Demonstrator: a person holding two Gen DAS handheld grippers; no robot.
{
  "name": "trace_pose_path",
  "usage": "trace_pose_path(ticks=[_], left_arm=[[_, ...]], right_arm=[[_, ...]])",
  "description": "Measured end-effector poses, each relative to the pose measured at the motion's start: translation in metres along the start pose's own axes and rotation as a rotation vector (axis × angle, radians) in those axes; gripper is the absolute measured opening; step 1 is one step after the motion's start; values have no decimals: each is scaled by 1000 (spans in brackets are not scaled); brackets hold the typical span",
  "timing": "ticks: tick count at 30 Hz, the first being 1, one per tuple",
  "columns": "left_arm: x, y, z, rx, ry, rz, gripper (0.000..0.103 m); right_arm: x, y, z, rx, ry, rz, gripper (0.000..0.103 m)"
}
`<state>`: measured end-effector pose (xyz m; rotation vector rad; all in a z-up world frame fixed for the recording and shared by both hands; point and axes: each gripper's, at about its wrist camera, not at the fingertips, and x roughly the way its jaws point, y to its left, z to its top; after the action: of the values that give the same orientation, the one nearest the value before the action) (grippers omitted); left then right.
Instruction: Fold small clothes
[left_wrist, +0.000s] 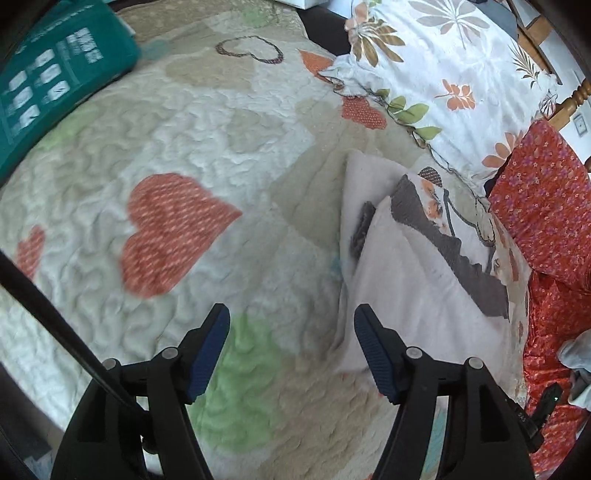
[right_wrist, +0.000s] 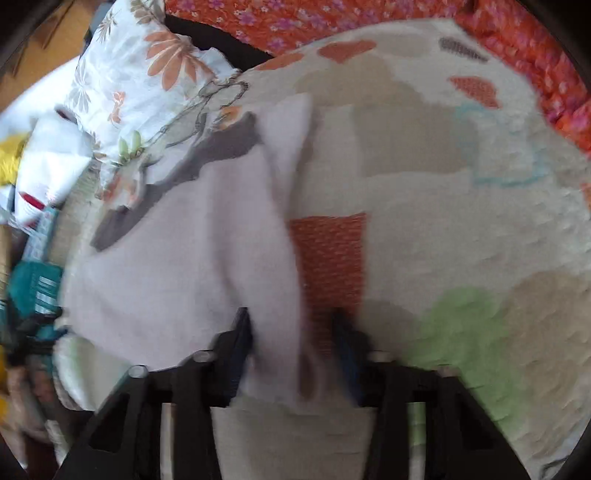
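Quilted fabric is covering the whole work surface: a cream bedspread (left_wrist: 207, 155) stitched in wavy lines and scattered with orange dotted hearts, pale green patches and tan shapes. A white pillow (left_wrist: 436, 74) printed with orange flowers and green leaves is lying along the far edge, with a turned wooden bedpost showing past it. An orange-red cloth with small purple flowers (left_wrist: 546, 206) is sitting beside the pillow, and a teal folded textile with white print (left_wrist: 55, 74) is resting at the other far corner.

The small garment (left_wrist: 413, 280), pale lilac-white with a dark grey jagged band and a bit of orange print, is lying on the bedspread just in front of the pillow, folded over on itself with a soft crease running down its length.

The left gripper (left_wrist: 291, 328) is hanging above the bedspread with its blue-padded fingers spread and nothing between them; the garment's near edge is lying just beside its right finger. The right gripper (right_wrist: 291, 332) is blurred, its fingers standing apart with a fold of the garment running between them; whether the pads are pressing on it I cannot tell.
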<state>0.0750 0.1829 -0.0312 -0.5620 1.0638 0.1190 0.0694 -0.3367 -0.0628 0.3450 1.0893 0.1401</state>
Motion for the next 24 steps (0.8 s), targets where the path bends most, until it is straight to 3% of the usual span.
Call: trace_pose_path(ticks=[4,7,11,14,15,16,17,19,21,24], left_arm=[[-18,-9,-6,25,-38,6,69],[-15,-19,-9,53,-38,24,71],[12,-30,-11,80,20,26,71],[38,-31,-9,96,58,65,70],[44,-36,-7,145,66,103,69],[46,-41,-6,186,62,136,55],[46,-46,-4,221,62,161,31],[42,-49,-1,236,38,204,6],[31,-38,4,226,-33,313,6],[17,-11,15,131,-27,239,7]], right_arm=[[-34,7,-4,-13,-89,-125,38],[-57,19,-10,-51,-141,-93,41],[-75,40,-18,-96,-159,-47,45],[-74,66,-21,-124,-155,-32,45],[-73,72,-24,-131,-149,-28,45],[-71,78,-27,-142,-137,-24,45],[-68,82,-30,-149,-127,-23,45],[-62,93,-33,-170,-110,-26,45],[-52,103,-35,-202,-89,-34,45],[-33,133,-34,-263,-57,-16,45]])
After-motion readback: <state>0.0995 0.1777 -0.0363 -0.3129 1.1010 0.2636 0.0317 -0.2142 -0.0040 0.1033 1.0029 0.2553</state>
